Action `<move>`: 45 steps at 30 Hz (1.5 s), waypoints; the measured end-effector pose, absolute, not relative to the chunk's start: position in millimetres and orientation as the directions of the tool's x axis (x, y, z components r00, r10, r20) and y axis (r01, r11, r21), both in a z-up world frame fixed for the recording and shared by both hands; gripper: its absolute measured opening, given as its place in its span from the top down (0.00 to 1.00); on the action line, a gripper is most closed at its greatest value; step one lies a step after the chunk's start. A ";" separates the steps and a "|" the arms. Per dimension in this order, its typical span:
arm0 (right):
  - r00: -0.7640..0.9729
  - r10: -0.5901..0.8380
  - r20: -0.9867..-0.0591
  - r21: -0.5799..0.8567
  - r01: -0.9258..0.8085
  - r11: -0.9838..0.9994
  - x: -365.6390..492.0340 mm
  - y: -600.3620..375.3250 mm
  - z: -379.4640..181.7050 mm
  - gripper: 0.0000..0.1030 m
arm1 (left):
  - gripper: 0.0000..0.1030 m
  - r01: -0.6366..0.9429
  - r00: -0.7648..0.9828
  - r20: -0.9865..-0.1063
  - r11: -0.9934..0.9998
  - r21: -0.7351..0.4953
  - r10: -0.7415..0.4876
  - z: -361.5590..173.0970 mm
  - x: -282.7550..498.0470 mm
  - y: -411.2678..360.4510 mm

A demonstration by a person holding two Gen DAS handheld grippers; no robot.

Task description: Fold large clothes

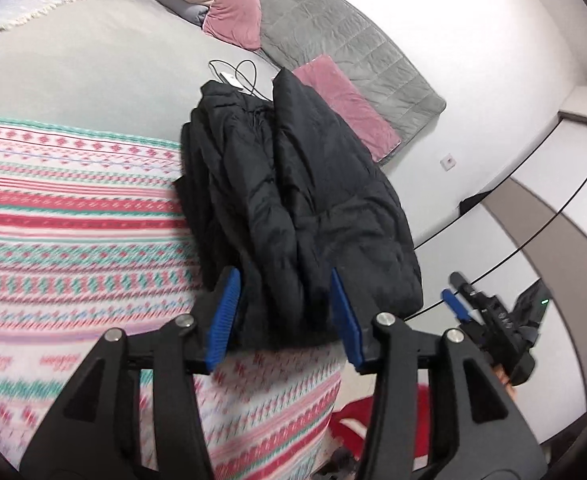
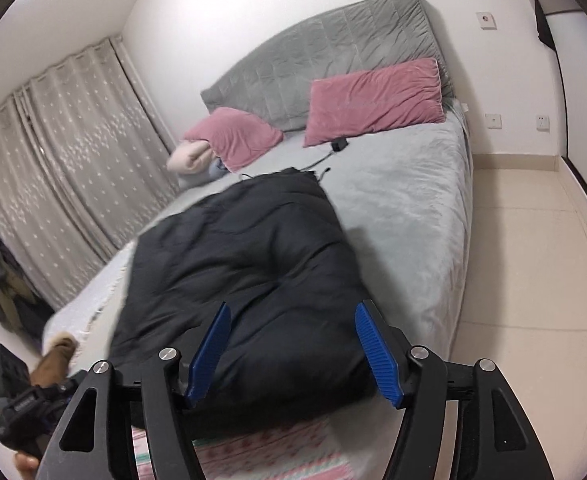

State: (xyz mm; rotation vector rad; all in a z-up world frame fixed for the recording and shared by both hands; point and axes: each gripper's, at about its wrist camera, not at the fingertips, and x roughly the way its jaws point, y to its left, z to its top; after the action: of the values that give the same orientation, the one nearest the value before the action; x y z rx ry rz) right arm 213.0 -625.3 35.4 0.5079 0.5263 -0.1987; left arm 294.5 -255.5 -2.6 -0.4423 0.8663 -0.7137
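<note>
Grey plush bed (image 2: 413, 200); puffy black quilted jacket (image 2: 245, 280) folded rectangular.

Home bedroom: bed (image 2: 413, 200), pillows (image 2: 373, 100), curtains (image 2: 65, 152)

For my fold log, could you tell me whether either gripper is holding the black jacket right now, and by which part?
Nothing is held. The left gripper and right gripper are both open, near the black jacket lying folded on the bed.
</note>
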 end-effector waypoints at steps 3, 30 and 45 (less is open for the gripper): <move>0.856 -0.036 -0.516 0.402 0.279 0.872 192.7 -592.3 49.9 0.34 | 0.52 0.400 0.449 -0.561 0.718 -0.569 -0.695 6.3 264.1 -247.3; 0.864 -0.136 -0.485 0.172 0.246 0.954 21.4 -382.2 101.4 0.04 | 0.03 0.384 0.727 -0.595 0.921 -0.061 -0.343 69.8 52.4 -183.5; 0.849 -0.252 -0.465 0.154 0.357 0.921 4.8 -373.6 110.6 0.03 | 0.03 0.392 0.767 -0.557 0.920 0.011 -0.320 84.0 62.7 -207.5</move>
State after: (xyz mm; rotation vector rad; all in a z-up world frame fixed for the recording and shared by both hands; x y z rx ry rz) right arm 4.8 -373.6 110.6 0.2396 0.4545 -0.3243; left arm 62.7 -207.5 84.0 0.1290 0.5802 -0.3873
